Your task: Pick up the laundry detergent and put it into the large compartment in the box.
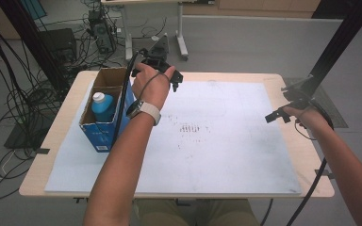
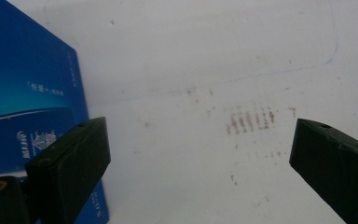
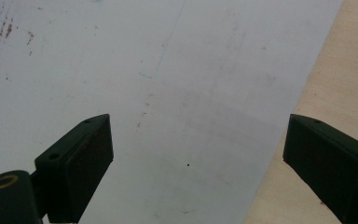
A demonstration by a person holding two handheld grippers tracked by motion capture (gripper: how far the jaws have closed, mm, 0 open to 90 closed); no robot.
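High view shows the left claw raised above the far edge of the desk, just beside the open top of a blue cardboard box. Its jaws are spread wide with nothing between them, as the left gripper view also shows. A blue bottle with a white cap stands upright inside the box, in the near part. The box stands on the left side of a white mat, which carries small brown marks. The right claw hangs above the right edge of the mat, also spread and empty, well apart from the box.
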